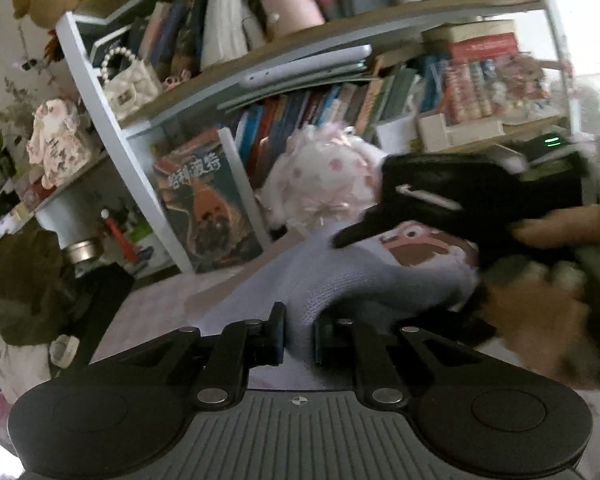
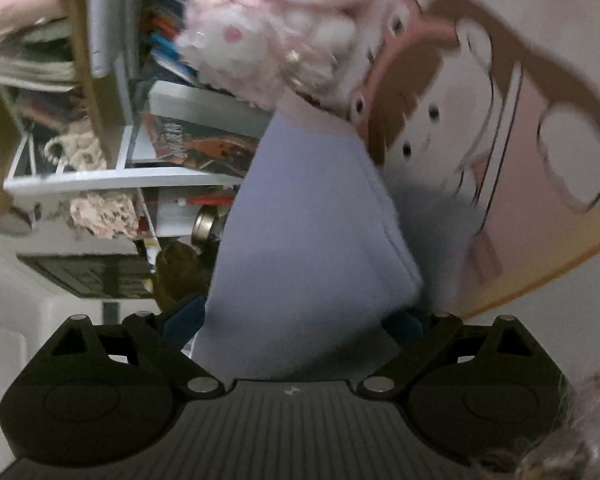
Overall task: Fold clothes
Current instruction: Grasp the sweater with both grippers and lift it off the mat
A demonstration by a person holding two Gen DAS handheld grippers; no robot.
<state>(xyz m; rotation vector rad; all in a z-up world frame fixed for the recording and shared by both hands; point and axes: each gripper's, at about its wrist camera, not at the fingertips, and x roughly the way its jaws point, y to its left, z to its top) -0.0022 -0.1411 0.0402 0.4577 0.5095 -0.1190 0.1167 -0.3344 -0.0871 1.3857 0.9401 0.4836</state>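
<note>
Left wrist view: biggest thing is the bookshelf (image 1: 260, 92) behind, full of books, w/ a pink plush toy (image 1: 324, 176) at its foot. Below that the lavender knit sweater (image 1: 340, 280) w/ a cartoon print, bunched up and lifted partly off the pinkish surface (image 1: 160, 308), not flat. My left gripper (image 1: 299, 340) is pinching a ridge of the knit, fingers pressed close w/ fabric between. My right gripper (image 1: 460, 208) is across the frame at the sweater's far side, blurred, a hand (image 1: 540, 304) on it.

Right wrist view: sweater (image 2: 300, 240) fills the middle as a doubled panel, two layers at its edge, print side (image 2: 480, 120) turned off to the right. Right gripper (image 2: 300, 324) has its blue pads (image 2: 184, 316) spread wide w/ cloth running between them; can't tell if they bite it, looks more open than clamped.

Progress, my read: mid-fold. One layer already lies over another, but the garment is held in the air and rumpled, so no neat finished packet yet. Left to do: lay it down, square the edges. Can't tell how many folds are in.
</note>
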